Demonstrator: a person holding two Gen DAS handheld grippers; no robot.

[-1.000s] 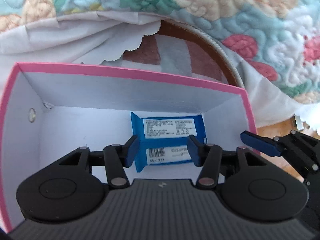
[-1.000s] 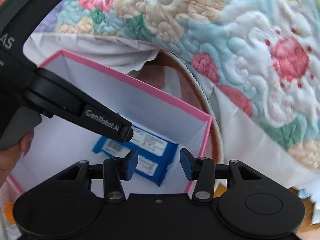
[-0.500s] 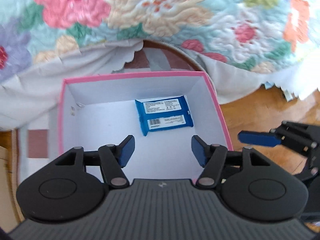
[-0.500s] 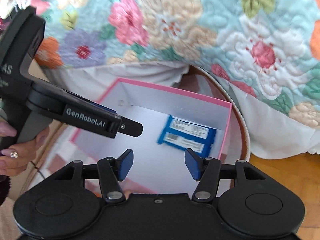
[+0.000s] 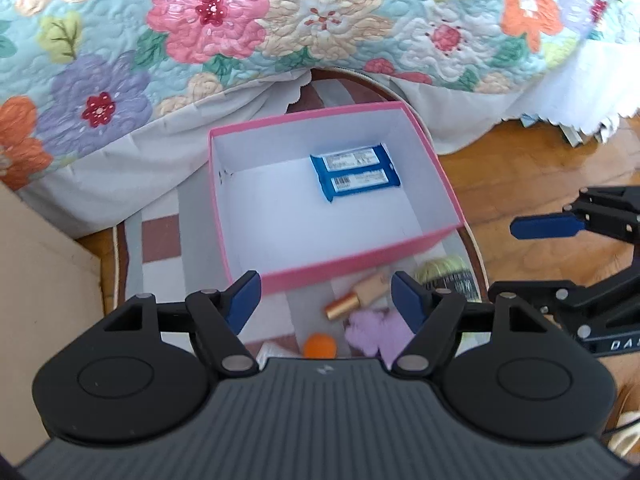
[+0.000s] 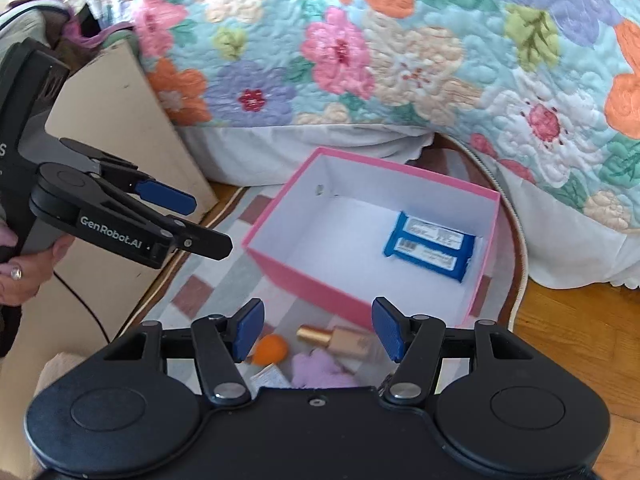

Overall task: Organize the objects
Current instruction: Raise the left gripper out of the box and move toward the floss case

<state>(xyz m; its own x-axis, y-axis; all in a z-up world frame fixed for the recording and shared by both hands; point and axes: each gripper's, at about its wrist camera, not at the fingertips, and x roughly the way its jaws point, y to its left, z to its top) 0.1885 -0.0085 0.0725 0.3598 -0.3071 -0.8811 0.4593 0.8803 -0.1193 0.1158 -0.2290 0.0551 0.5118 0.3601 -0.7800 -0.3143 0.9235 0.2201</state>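
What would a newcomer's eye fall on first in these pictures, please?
The pink box on the rug, white inside, with only a blue packet in its far corner. Behind it hangs a bright floral quilt; in front lie a gold-capped bottle, an orange ball and something lilac.

Both wrist views angled down, sharing pink box point(image 5: 340, 268)

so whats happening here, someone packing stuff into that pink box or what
A person is tidying small things into a pink box on a rug beside a bed, with a handheld gripper in each hand. One blue packet lies in the box. The left gripper and right gripper both hang above the scene with nothing between their fingers, jaws opening. Outside the box, by its near wall, wait a gold-capped bottle, an orange ball, a purple fluffy thing and a small white sachet.
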